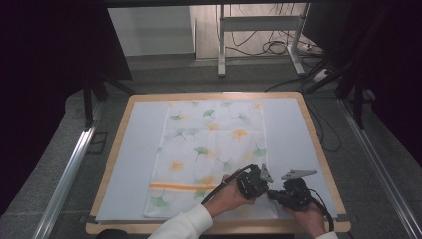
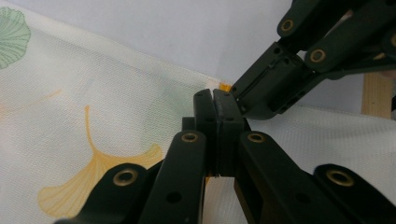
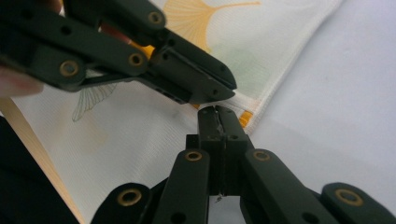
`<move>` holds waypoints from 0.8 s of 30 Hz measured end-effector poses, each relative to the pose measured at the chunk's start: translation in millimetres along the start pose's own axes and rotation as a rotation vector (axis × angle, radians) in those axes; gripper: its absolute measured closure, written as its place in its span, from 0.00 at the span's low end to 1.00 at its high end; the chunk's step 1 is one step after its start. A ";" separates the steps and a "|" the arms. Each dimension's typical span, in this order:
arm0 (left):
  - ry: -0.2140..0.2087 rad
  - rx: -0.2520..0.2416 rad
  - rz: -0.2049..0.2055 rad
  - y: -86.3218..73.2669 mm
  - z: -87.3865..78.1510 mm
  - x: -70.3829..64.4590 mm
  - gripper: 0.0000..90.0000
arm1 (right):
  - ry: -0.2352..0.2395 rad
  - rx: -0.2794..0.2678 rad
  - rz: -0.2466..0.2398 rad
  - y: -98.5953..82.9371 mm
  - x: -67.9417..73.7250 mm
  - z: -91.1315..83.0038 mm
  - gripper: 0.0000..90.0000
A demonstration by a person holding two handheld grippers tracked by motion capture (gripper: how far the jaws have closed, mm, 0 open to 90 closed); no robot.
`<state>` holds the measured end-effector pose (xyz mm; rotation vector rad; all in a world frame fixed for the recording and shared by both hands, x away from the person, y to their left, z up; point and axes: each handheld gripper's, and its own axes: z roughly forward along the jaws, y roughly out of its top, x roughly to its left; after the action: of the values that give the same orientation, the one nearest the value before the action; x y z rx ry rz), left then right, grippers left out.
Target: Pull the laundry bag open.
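Both grippers, left (image 1: 263, 180) and right (image 1: 271, 193), sit pinched together on the cloth's (image 1: 209, 149) near right edge; the cloth runs lengthwise away from them.

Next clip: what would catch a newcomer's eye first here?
A white cloth printed with green and yellow ginkgo leaves lies flat down the middle of the pale blue mat on the wooden-rimmed table. At the cloth's near right edge, by its orange stripe, the left tongs and the right tongs meet tip to tip. In the gripper views both pairs of jaws are pressed shut right at that hem, though whether they pinch fabric is unclear.
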<state>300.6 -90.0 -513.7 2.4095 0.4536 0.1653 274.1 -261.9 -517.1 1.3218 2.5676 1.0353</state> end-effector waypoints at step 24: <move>0.052 0.008 0.029 -9.3 -8.1 -4.8 1.00 | 0.039 0.000 0.083 -1.9 -9.0 -1.7 1.00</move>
<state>291.7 -80.2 -513.5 2.4254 0.4445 0.2400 277.8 -270.4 -519.0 1.4330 2.5605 1.0846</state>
